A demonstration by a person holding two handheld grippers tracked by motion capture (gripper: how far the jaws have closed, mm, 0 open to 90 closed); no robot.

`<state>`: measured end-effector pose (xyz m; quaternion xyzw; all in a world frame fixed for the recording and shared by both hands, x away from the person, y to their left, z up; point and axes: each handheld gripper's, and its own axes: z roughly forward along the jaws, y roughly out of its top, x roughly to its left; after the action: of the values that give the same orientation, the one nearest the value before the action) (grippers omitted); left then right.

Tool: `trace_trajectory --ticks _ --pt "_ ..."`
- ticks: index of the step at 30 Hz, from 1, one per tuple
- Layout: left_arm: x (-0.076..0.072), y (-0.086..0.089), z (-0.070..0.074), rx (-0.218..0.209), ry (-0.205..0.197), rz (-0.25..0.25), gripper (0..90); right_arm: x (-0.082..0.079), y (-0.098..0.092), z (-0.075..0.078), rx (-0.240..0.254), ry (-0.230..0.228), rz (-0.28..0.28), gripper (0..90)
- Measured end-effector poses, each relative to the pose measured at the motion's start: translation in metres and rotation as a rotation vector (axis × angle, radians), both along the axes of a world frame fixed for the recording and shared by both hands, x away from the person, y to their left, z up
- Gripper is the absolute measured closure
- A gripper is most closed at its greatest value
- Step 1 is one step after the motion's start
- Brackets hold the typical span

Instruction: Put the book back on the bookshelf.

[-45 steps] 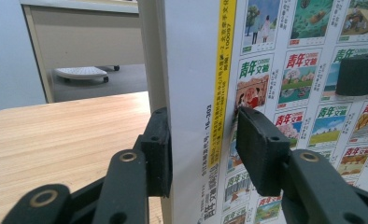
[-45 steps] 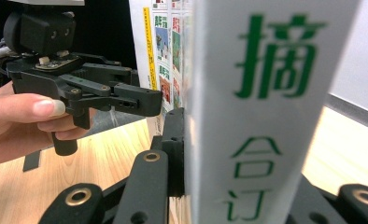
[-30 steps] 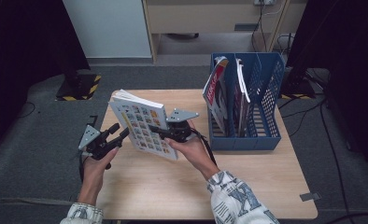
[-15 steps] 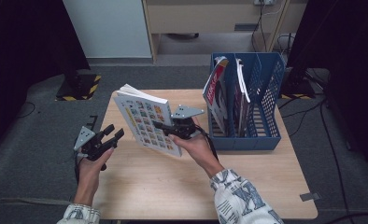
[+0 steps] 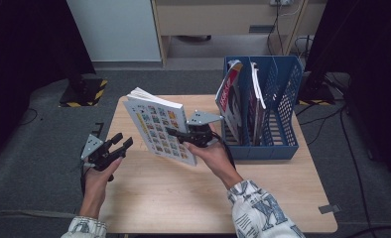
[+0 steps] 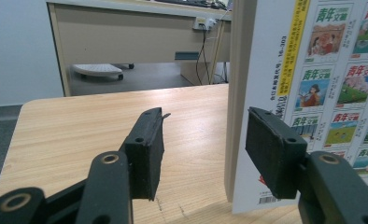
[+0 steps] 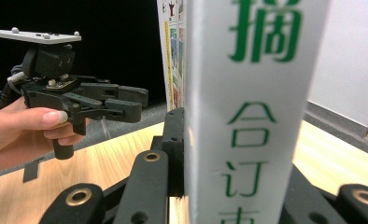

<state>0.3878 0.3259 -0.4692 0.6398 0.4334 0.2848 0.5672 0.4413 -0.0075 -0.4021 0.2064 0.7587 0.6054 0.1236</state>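
At the far left of the high view the left gripper (image 5: 120,145) is held in the person's left hand (image 5: 98,174) just past the left edge of the wooden table (image 5: 168,198), its jaws standing apart with nothing between them. In the left gripper view those two black pads (image 6: 145,156) frame bare tabletop, and the book (image 6: 313,84) stands just to the right of the gap, its page edges near the right pad but not pinched by it. Moving right in the high view, the book (image 5: 159,126) is a thick volume with a back cover full of small coloured pictures, held tilted above the table's left-middle part, apart from the left gripper. The right gripper (image 5: 176,135) is clamped on the book's right edge, carried by the person's right hand (image 5: 211,153) whose patterned sleeve (image 5: 258,213) comes in from the bottom. The right gripper view shows the white spine with green characters (image 7: 247,107) squeezed between its jaws, and the left gripper (image 7: 126,105) farther off at the left. At the right of the table stands a blue file rack (image 5: 283,119) with a few magazines (image 5: 230,99) upright in its left compartments
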Motion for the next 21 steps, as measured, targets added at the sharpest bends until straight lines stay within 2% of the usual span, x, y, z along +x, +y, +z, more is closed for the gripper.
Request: trace_trajectory --ticks 21 --pt "0.001 -0.004 -0.001 0.028 0.006 -0.015 47.1 -0.009 -0.023 0.003 0.015 0.0 -0.012 74.3"
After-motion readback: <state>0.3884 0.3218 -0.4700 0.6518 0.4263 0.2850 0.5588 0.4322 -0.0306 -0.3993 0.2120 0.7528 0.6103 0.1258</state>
